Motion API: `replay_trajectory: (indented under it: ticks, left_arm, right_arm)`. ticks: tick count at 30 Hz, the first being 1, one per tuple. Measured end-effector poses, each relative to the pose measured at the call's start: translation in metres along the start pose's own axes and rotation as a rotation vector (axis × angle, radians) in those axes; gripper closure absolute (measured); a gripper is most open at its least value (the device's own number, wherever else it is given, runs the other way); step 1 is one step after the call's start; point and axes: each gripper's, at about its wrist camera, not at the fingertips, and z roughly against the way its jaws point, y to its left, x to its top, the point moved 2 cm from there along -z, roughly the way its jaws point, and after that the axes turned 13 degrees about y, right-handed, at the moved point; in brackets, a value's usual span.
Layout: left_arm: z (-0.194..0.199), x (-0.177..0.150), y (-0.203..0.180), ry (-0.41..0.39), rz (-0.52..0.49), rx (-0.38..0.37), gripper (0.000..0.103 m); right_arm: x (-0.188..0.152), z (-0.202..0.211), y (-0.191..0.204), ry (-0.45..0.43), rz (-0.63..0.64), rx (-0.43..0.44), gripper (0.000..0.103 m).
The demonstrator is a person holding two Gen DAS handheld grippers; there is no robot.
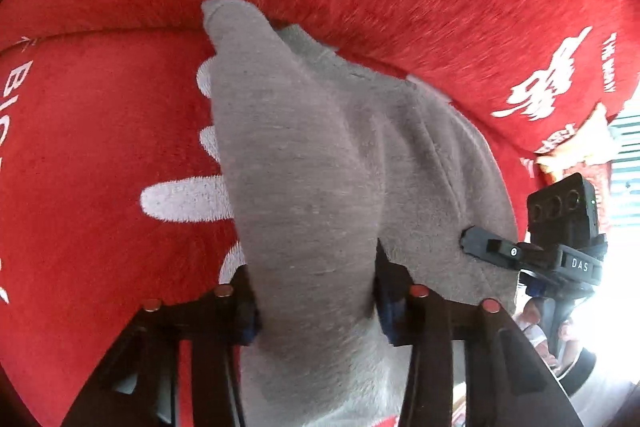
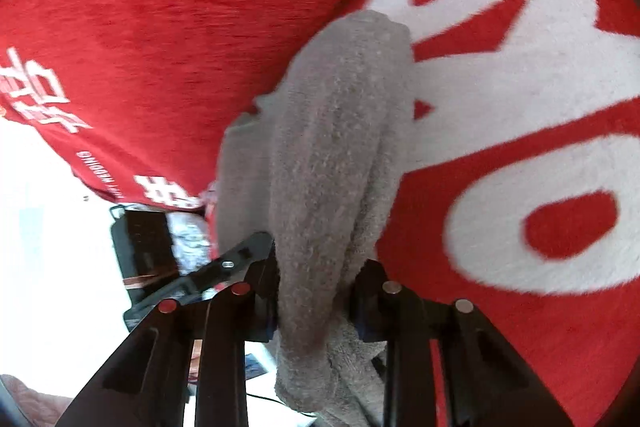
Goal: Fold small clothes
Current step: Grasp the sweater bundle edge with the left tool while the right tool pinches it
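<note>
the grey cloth (image 1: 320,163) hangs over the red printed blanket (image 1: 100,155), lifted by 2 grippers. the left gripper (image 1: 316,291) is clamped on one bunched edge, and the right gripper (image 2: 316,291) is clamped on another, just to its right. to fold well, i'd keep both held edges level and taut, then lay the far end down first. both tools point forward and downward along the cloth toward the blanket.
</note>
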Motion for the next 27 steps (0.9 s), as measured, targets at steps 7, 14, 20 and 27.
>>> replay_trajectory:
  ticks: [7, 14, 20, 27]
  left_arm:
    - [0.045, -0.031, 0.004, -0.032, -0.026, -0.059, 0.06]
    - [0.089, -0.076, 0.024, -0.044, -0.048, -0.017, 0.06]
    - [0.092, -0.116, 0.073, -0.032, -0.015, 0.065, 0.059]
    - [0.082, -0.146, 0.137, -0.048, 0.118, 0.133, 0.054]
  right_arm:
    - [-0.028, -0.001, 0.047, -0.004, 0.045, 0.04, 0.073]
    - [-0.071, -0.038, 0.081, 0.009, 0.057, 0.071, 0.073]
    - [-0.097, -0.093, 0.078, 0.058, 0.027, 0.079, 0.073]
    - [-0.101, -0.132, 0.056, 0.087, -0.033, -0.226, 0.061]
